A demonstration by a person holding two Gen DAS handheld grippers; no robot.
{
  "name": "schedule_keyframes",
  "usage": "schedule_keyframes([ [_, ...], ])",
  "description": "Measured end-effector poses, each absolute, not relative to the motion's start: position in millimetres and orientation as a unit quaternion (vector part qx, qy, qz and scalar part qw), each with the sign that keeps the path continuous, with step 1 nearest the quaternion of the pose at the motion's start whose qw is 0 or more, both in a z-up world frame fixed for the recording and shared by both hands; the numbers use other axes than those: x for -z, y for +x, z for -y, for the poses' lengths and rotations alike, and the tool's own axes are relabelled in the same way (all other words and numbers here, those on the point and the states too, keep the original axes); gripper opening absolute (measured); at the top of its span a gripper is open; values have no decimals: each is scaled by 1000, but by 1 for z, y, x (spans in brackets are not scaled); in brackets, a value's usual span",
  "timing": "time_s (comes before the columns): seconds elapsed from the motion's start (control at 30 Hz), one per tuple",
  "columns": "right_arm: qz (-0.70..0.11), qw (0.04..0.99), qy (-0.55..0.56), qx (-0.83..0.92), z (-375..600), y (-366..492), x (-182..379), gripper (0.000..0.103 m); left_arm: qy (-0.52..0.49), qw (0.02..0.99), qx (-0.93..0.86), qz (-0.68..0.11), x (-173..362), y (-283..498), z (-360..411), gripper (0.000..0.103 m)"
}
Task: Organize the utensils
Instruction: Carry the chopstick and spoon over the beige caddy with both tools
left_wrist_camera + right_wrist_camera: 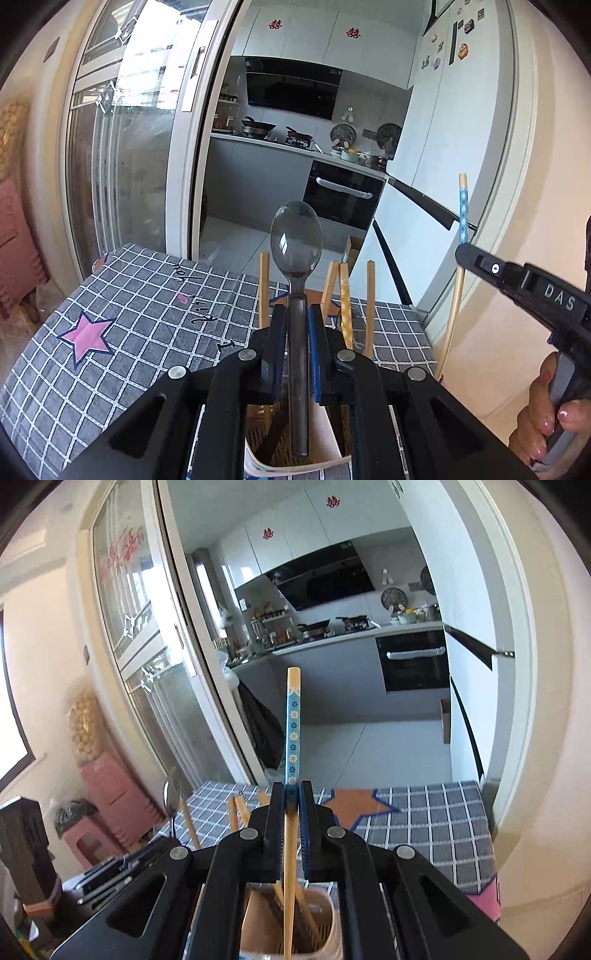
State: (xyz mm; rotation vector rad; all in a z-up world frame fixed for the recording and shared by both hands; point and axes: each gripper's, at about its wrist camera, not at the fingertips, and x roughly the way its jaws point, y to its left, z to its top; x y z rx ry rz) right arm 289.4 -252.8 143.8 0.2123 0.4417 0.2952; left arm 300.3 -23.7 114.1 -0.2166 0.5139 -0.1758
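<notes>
Right gripper [466, 254] marked "DAS", flowered chopstick [463, 210] between its jaws.

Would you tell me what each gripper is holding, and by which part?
Left gripper: spoon, held by its handle. Right gripper: chopstick, held at the lower end of its blue band.
</notes>
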Motion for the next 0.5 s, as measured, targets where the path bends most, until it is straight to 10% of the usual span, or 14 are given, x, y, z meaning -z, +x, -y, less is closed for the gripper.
schedule_keyframes([
  [0.5,-167,979,24,-112,222,299,-112,8,-68,977,71,-189,-91,289,45,42],
])
